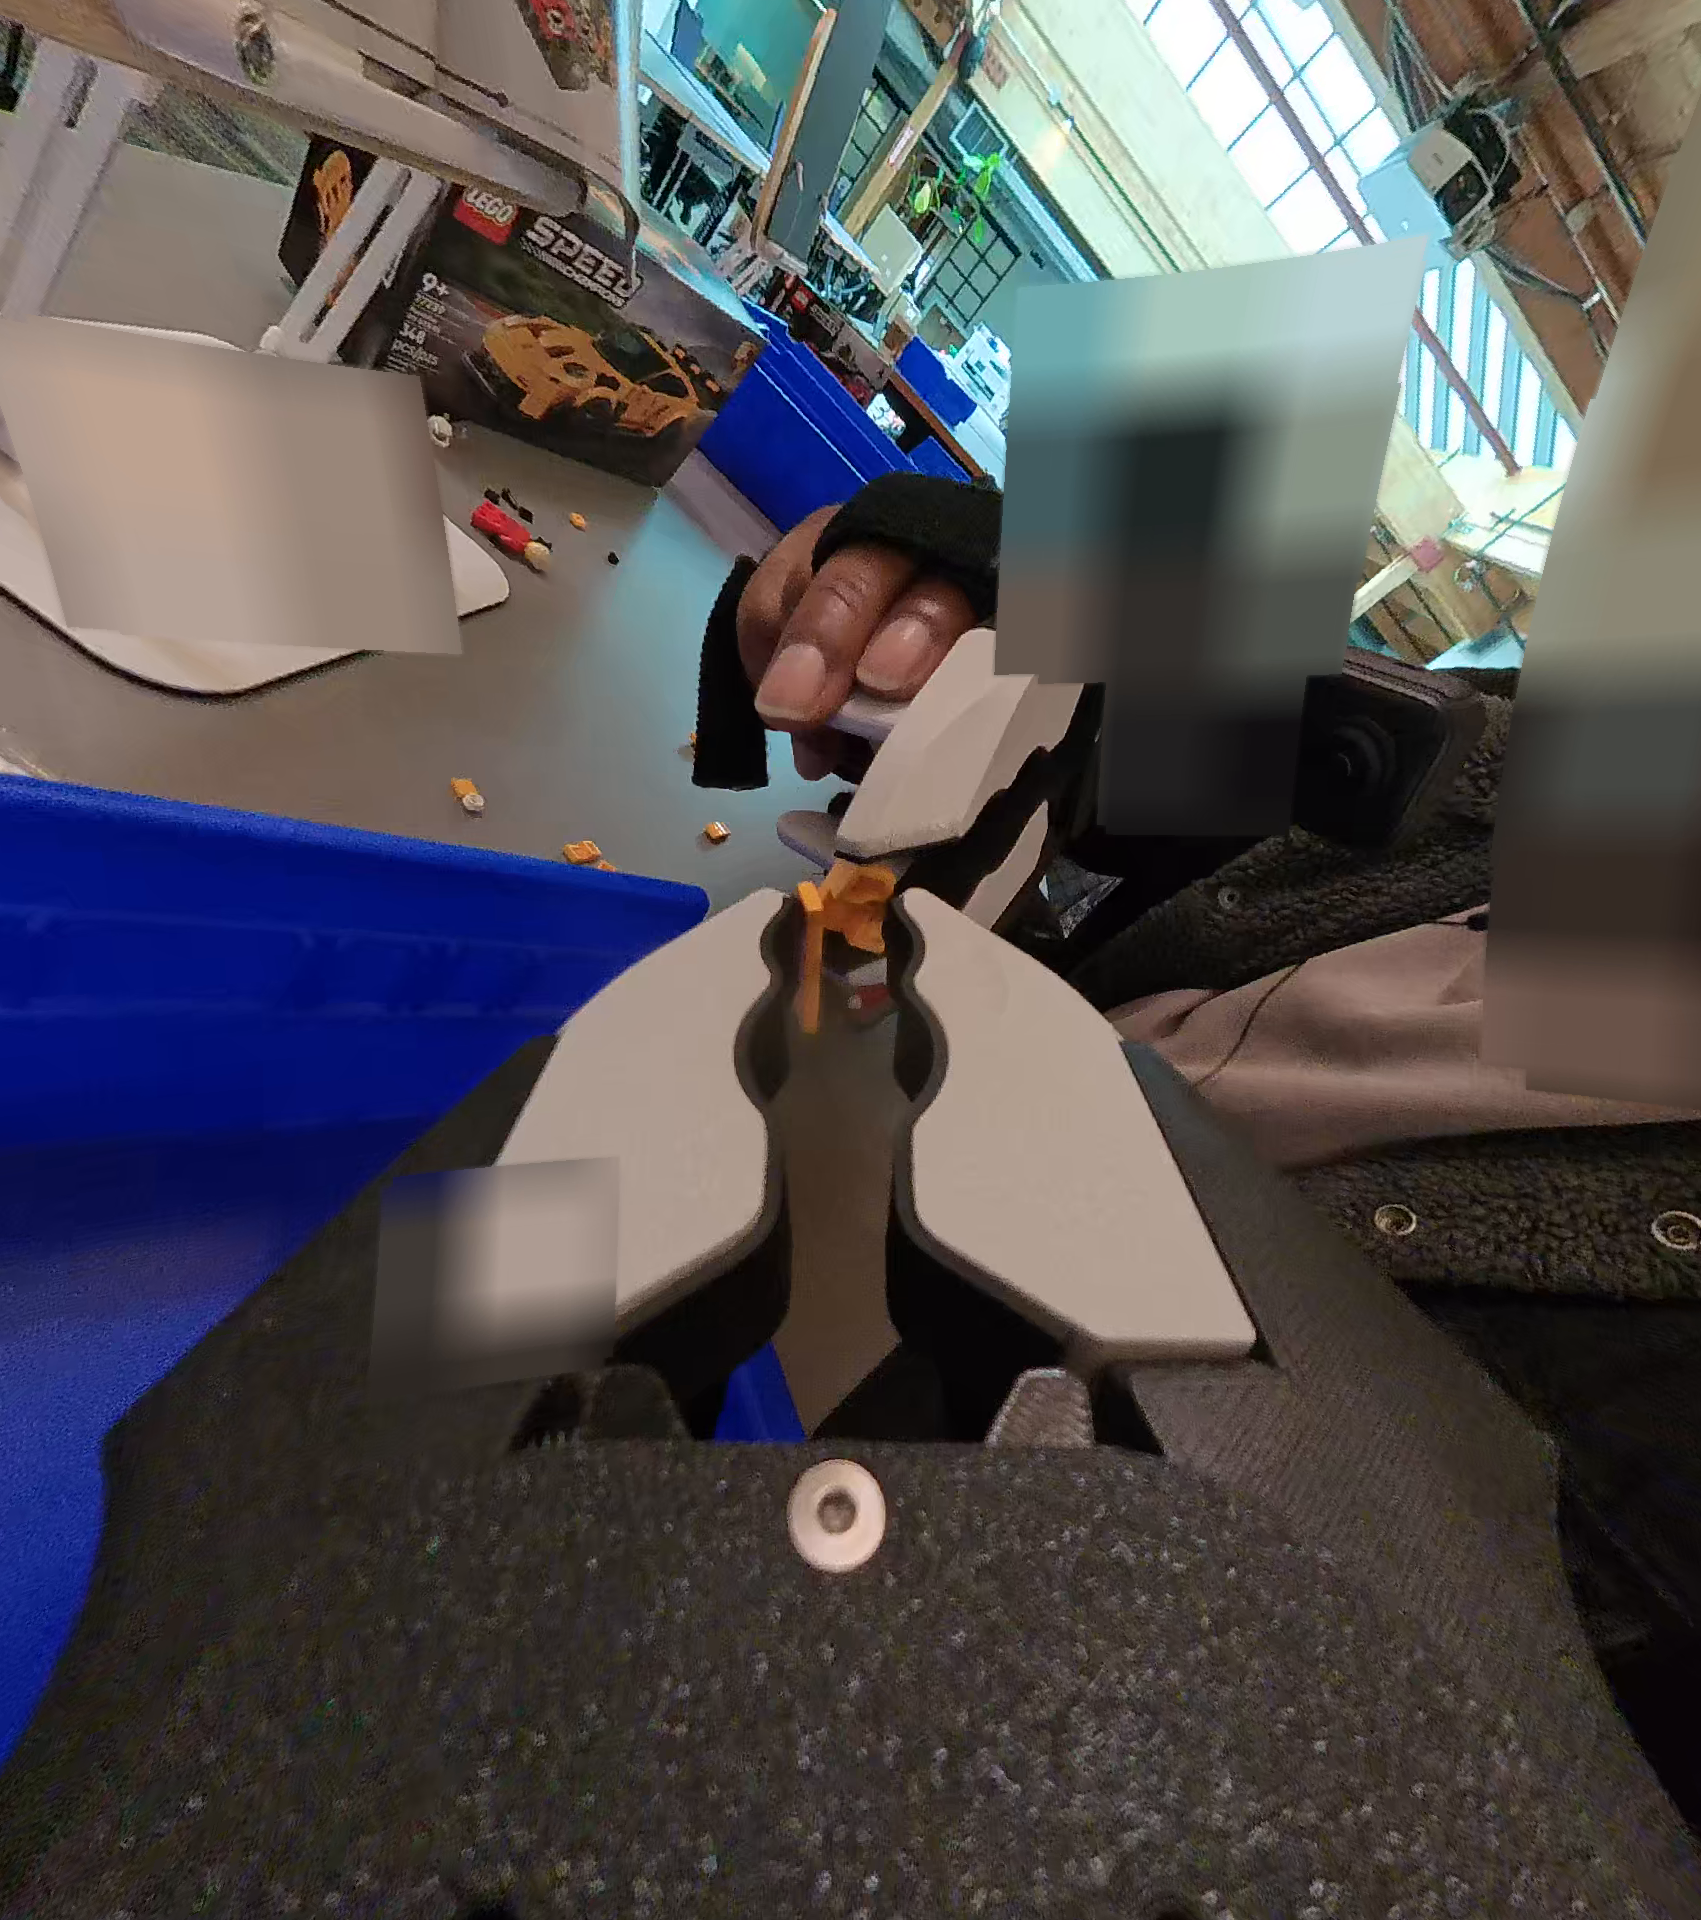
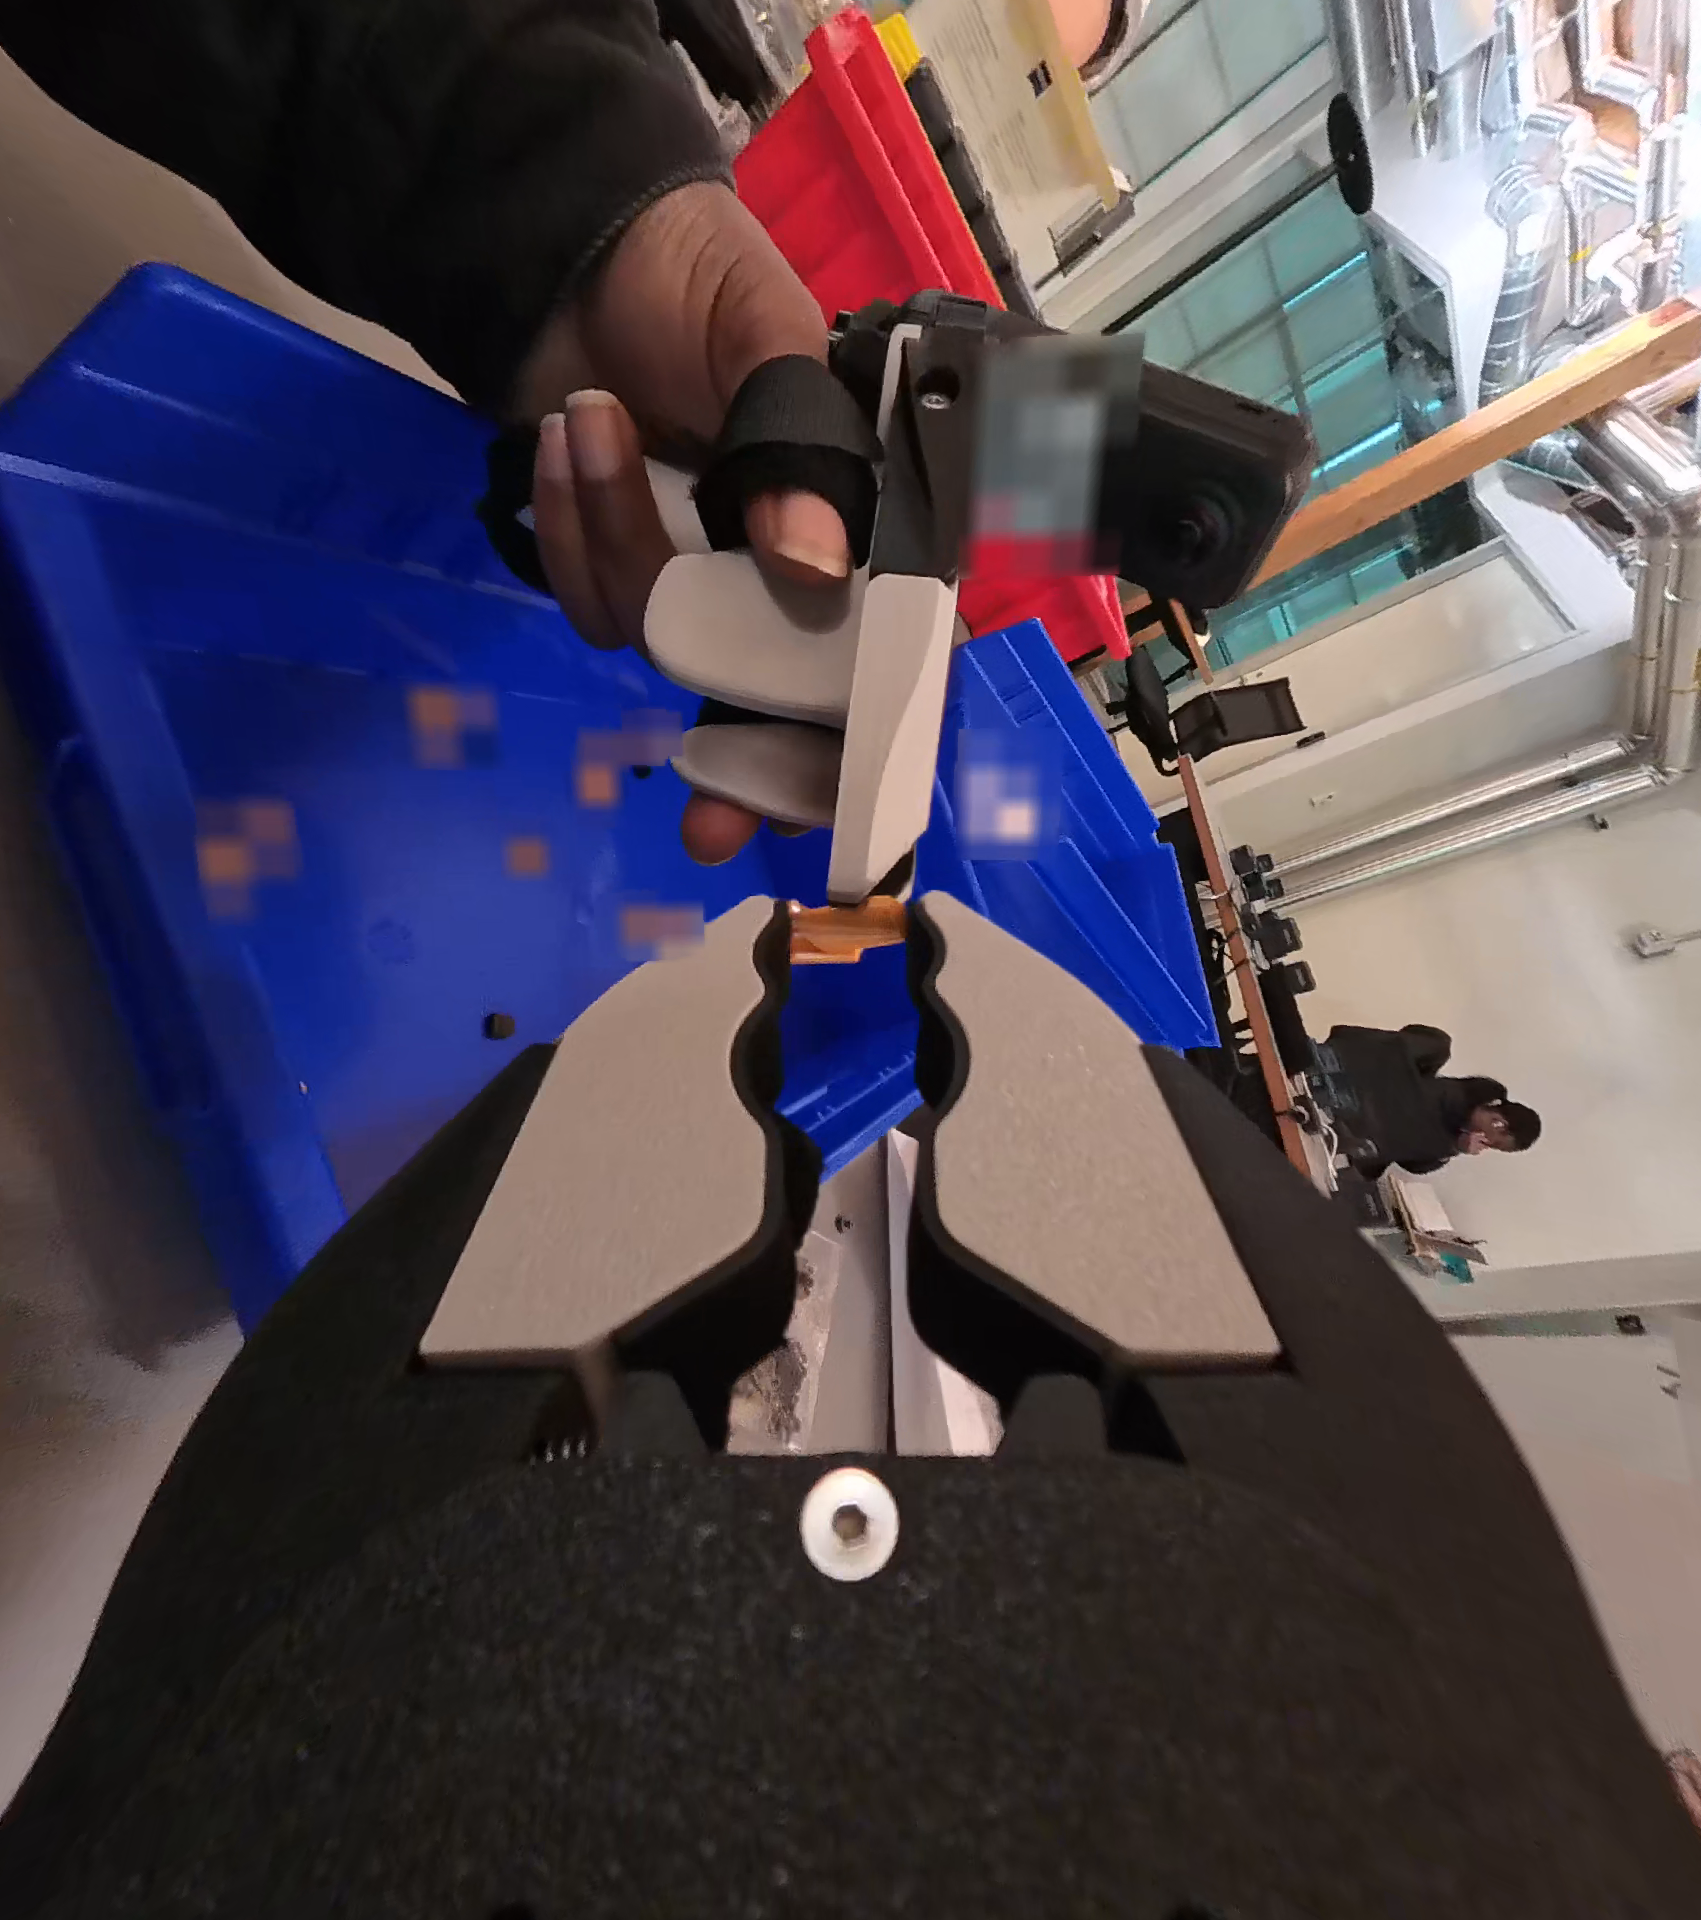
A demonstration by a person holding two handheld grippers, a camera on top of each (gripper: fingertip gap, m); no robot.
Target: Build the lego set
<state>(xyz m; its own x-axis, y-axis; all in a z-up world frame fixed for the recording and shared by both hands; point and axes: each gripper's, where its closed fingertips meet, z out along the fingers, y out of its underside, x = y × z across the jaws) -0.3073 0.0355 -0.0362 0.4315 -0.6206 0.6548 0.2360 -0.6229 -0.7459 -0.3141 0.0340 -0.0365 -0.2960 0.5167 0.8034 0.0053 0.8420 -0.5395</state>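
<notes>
My left gripper (image 1: 846, 906) is shut on a small orange brick assembly (image 1: 861, 914) with a red and grey part under it, held at the fingertips above the grey table. My right gripper (image 2: 846, 916) has its pads closed on the same orange piece (image 2: 841, 932) from the other side. In the left wrist view the right gripper (image 1: 861, 850) reaches down from the upper right onto the top of the piece, held by a hand (image 1: 825, 634). In the right wrist view the left gripper (image 2: 867, 883) comes down from above onto the piece.
A blue bin (image 1: 202, 987) lies at the left, and it also shows under both grippers in the right wrist view (image 2: 306, 623). Loose orange bricks (image 1: 581, 852) and a red one (image 1: 498, 520) lie on the table (image 1: 534, 675). A toy set box (image 1: 565, 343) stands behind. A red bin (image 2: 856, 208) is farther off. Left and right tips are no more than a few centimetres apart.
</notes>
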